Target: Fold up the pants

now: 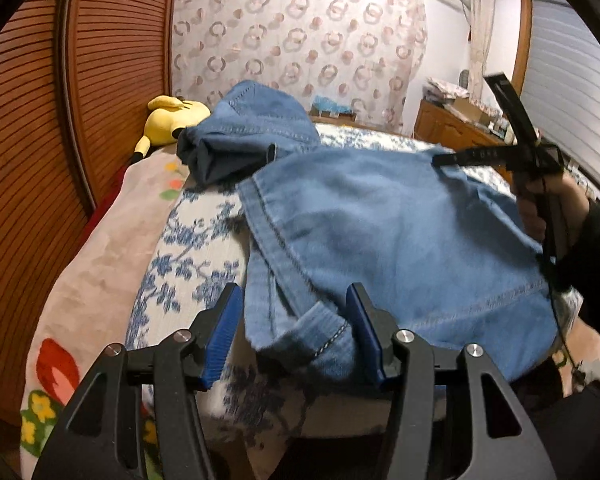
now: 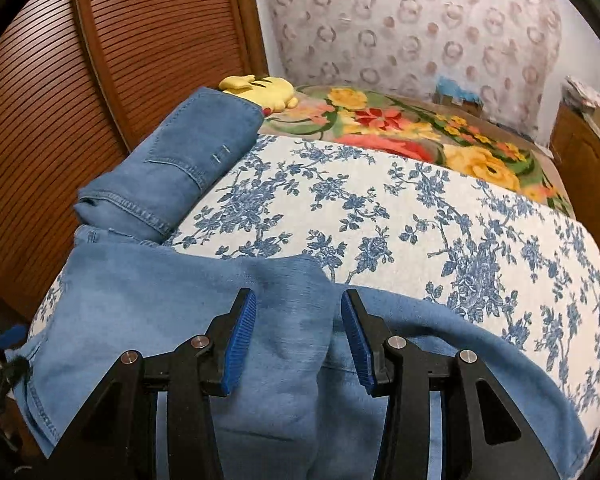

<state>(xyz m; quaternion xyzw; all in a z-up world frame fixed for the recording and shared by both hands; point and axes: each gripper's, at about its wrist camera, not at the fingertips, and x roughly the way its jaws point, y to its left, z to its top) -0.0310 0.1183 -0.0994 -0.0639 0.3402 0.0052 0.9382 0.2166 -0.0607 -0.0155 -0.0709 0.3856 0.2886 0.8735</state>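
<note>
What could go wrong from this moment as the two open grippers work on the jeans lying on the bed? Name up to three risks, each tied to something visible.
1. The left gripper is open around a bunched hem; closing may pinch only one layer.
2. The right gripper straddles a raised ridge of the jeans, so a crease could get folded in.
3. The jeans hang over the edge of the bed and might slide off.
</note>
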